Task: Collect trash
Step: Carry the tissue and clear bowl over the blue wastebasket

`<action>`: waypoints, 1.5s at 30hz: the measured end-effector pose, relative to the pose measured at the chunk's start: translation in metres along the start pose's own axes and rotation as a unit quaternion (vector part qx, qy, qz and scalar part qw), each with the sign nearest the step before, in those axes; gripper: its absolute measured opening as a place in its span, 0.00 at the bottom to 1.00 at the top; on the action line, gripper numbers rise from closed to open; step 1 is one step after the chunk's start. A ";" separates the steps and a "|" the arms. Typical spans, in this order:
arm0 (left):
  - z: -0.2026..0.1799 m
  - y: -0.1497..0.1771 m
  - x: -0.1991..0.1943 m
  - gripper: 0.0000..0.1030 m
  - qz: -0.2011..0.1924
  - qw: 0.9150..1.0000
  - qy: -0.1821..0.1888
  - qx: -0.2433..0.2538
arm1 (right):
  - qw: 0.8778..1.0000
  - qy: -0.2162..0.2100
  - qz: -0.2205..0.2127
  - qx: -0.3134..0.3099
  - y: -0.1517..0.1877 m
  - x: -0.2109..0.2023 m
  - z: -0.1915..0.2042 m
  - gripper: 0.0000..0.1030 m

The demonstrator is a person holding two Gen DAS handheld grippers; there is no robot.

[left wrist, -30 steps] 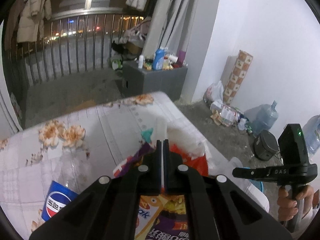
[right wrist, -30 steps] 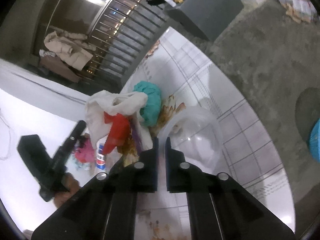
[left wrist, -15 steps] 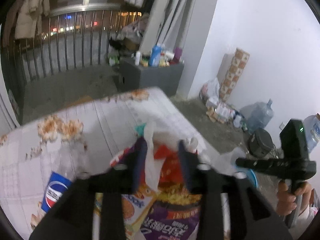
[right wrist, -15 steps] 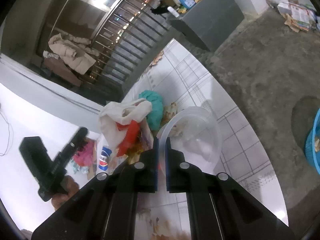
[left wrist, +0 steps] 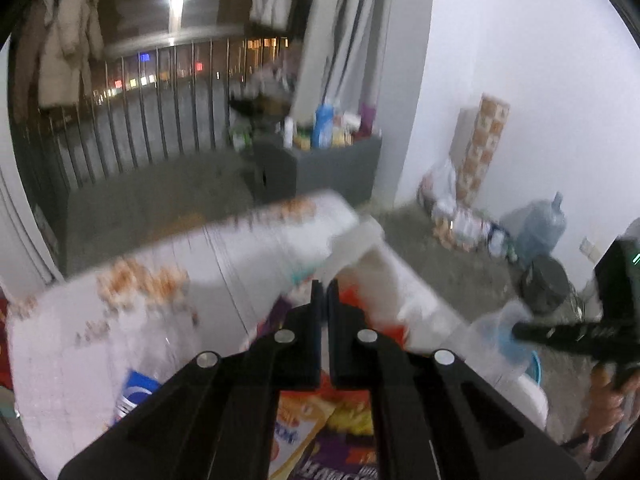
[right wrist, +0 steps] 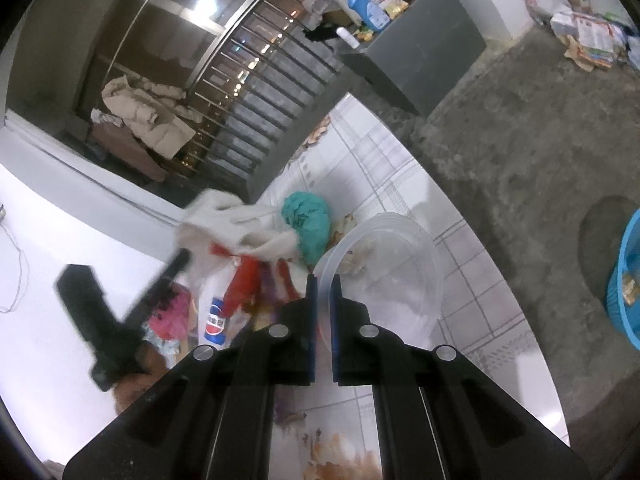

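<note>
The left gripper points down over a snack packet with purple and orange print, lying on the counter right under its fingers. Those fingers have just snapped closed and now stand pressed together. The left view is blurred, but the right view shows a white bag drawn taut to their tips, so a fold of it seems pinched between them. A cola bottle with a blue label lies just left of the packet. A red wrapper hangs under the bag, beside the bottle.

The right gripper has its blue-padded fingers nearly together, clamped on the near rim of a clear round container. The container sits at the counter's edge, next to the pile of trash. A crumpled teal wad lies on the floral cloth just beyond the container, touching the bag. A hand grips the right tool's handle at the side of the left view.

Off the counter, a blue basket stands on the concrete floor, well apart from the pile. Farther back, a grey cabinet carries bottles and small packs. A water jug stands by the white wall. A metal railing closes the far side, with city lights behind it.
</note>
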State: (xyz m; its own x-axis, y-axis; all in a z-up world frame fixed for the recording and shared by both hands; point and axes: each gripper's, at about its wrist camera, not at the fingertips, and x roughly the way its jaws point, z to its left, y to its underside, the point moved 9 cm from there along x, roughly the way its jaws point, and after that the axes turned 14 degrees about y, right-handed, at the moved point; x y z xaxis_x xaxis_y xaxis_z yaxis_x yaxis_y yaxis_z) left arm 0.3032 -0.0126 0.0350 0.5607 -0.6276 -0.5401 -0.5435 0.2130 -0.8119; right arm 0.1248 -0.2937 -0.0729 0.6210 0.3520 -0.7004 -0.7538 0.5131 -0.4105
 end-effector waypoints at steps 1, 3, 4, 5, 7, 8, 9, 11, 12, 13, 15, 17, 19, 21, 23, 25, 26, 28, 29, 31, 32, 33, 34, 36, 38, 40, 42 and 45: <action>-0.005 -0.010 -0.013 0.02 -0.016 1.000 0.000 0.006 | 1.000 -0.001 -0.001 0.001 0.000 0.000 0.000 0.04; -0.013 -0.022 -0.031 0.02 -0.035 0.999 0.003 0.016 | 1.000 -0.005 -0.002 0.003 0.000 -0.002 0.000 0.04; -0.017 -0.027 -0.040 0.02 -0.045 0.999 0.002 0.022 | 1.000 -0.005 -0.003 0.003 0.000 -0.002 0.000 0.04; -0.020 -0.032 -0.048 0.02 -0.054 0.998 0.001 0.028 | 1.000 -0.006 -0.004 0.003 0.000 -0.003 0.000 0.04; -0.026 -0.039 -0.063 0.02 -0.072 0.996 -0.008 0.042 | 1.000 -0.009 -0.005 0.004 0.001 -0.003 0.000 0.04; -0.027 -0.042 -0.068 0.02 -0.078 0.996 -0.011 0.045 | 1.000 -0.010 -0.005 0.004 0.001 -0.003 0.000 0.04; -0.029 -0.043 -0.073 0.02 -0.082 0.995 -0.012 0.047 | 1.000 -0.012 -0.006 0.005 0.000 -0.004 0.000 0.04; -0.033 -0.047 -0.083 0.02 -0.092 0.994 -0.013 0.050 | 1.000 -0.014 -0.009 0.004 0.001 -0.006 0.000 0.04; -0.035 -0.048 -0.086 0.02 -0.095 0.994 -0.013 0.051 | 1.000 -0.016 -0.011 0.004 0.001 -0.008 -0.001 0.04; -0.039 -0.049 -0.090 0.02 -0.098 0.994 -0.011 0.052 | 1.000 -0.018 -0.013 0.004 0.000 -0.011 -0.001 0.04; -0.044 -0.051 -0.094 0.02 -0.101 0.993 -0.007 0.056 | 1.000 -0.020 -0.020 0.007 -0.001 -0.017 -0.003 0.04; -0.054 -0.052 -0.096 0.02 -0.103 0.993 0.000 0.064 | 0.999 -0.023 -0.027 0.011 -0.002 -0.023 -0.007 0.04; -0.066 -0.054 -0.095 0.02 -0.103 0.992 0.009 0.072 | 0.999 -0.025 -0.035 0.017 -0.002 -0.031 -0.012 0.04; -0.077 -0.055 -0.092 0.02 -0.102 0.992 0.023 0.074 | 0.998 -0.026 -0.046 0.026 -0.005 -0.040 -0.021 0.04; -0.092 -0.059 -0.085 0.02 -0.098 0.991 0.049 0.075 | 0.997 -0.025 -0.059 0.039 -0.008 -0.052 -0.034 0.04; -0.112 -0.063 -0.074 0.02 -0.092 0.990 0.076 0.078 | 0.996 -0.021 -0.073 0.051 -0.012 -0.063 -0.048 0.04; -0.123 -0.066 -0.066 0.02 -0.088 0.989 0.090 0.082 | 0.994 -0.017 -0.085 0.063 -0.015 -0.073 -0.060 0.04; -0.150 -0.067 -0.044 0.02 -0.071 0.986 0.123 0.089 | 0.991 -0.008 -0.103 0.083 -0.019 -0.089 -0.083 0.04; -0.162 -0.066 -0.033 0.02 -0.061 0.984 0.140 0.090 | 0.990 -0.003 -0.110 0.092 -0.020 -0.095 -0.093 0.04; -0.188 -0.059 -0.005 0.02 -0.033 0.981 0.171 0.090 | 0.985 0.012 -0.125 0.118 -0.022 -0.108 -0.121 0.04; -0.203 -0.054 0.012 0.02 -0.016 0.979 0.181 0.093 | 0.982 0.019 -0.130 0.134 -0.022 -0.113 -0.137 0.04; -0.214 -0.050 0.025 0.02 -0.003 0.977 0.188 0.097 | 0.979 0.028 -0.132 0.153 -0.021 -0.118 -0.154 0.04; -0.231 -0.040 0.048 0.02 0.021 0.974 0.202 0.102 | 0.976 0.036 -0.133 0.169 -0.020 -0.119 -0.168 0.04; -0.252 -0.027 0.075 0.02 0.052 0.969 0.218 0.103 | 0.968 0.052 -0.134 0.207 -0.016 -0.122 -0.201 0.04; -0.280 -0.010 0.113 0.02 0.090 0.962 0.234 0.107 | 0.959 0.061 -0.129 0.243 -0.014 -0.121 -0.231 0.04; -0.303 0.005 0.143 0.03 0.124 0.956 0.244 0.110 | 0.951 0.068 -0.122 0.275 -0.012 -0.115 -0.259 0.04; -0.327 0.018 0.173 0.03 0.155 0.948 0.252 0.116 | 0.942 0.081 -0.112 0.305 -0.012 -0.107 -0.287 0.04; -0.366 0.042 0.216 0.03 0.196 0.935 0.264 0.137 | 0.931 0.101 -0.097 0.338 -0.010 -0.095 -0.322 0.04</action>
State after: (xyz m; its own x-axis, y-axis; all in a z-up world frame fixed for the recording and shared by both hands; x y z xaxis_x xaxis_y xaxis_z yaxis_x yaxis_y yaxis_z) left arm 0.1727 -0.4137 -0.0346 -0.0726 -0.7280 -0.6818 -0.4221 0.6418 -0.6403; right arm 0.0044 -0.5845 -0.1905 0.6261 0.0823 -0.7754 -0.2826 0.9507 -0.1273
